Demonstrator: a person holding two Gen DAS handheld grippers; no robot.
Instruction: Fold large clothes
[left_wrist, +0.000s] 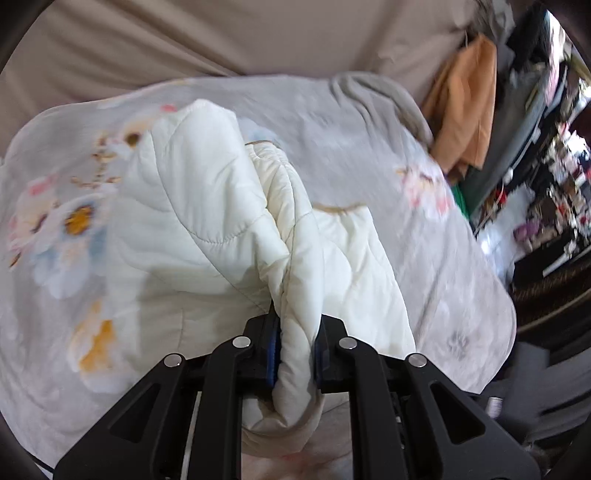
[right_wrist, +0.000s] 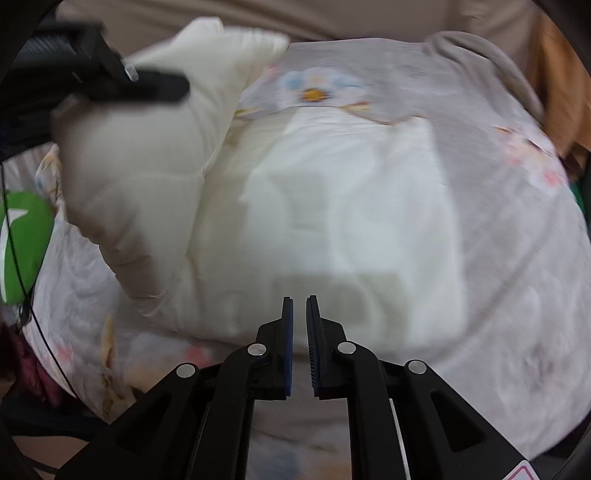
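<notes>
A white quilted garment (left_wrist: 207, 206) lies on a pale floral sheet (left_wrist: 351, 147). My left gripper (left_wrist: 297, 321) is shut on a bunched fold of it, and the cloth hangs up from the pile between the blue pads. In the right wrist view the flat part of the garment (right_wrist: 332, 206) spreads over the sheet (right_wrist: 498, 258). The lifted fold (right_wrist: 140, 155) rises at the upper left under the left gripper (right_wrist: 159, 86). My right gripper (right_wrist: 300, 301) hovers above the garment's near edge, its jaws almost together with nothing between them.
Beige fabric (left_wrist: 221, 37) lies beyond the sheet. An orange cloth (left_wrist: 465, 110) hangs at the right, next to cluttered dark shelves (left_wrist: 554, 166). A grey cloth (left_wrist: 380, 96) is bunched at the sheet's far right. A green object (right_wrist: 22, 243) and a thin black cable show at the left edge.
</notes>
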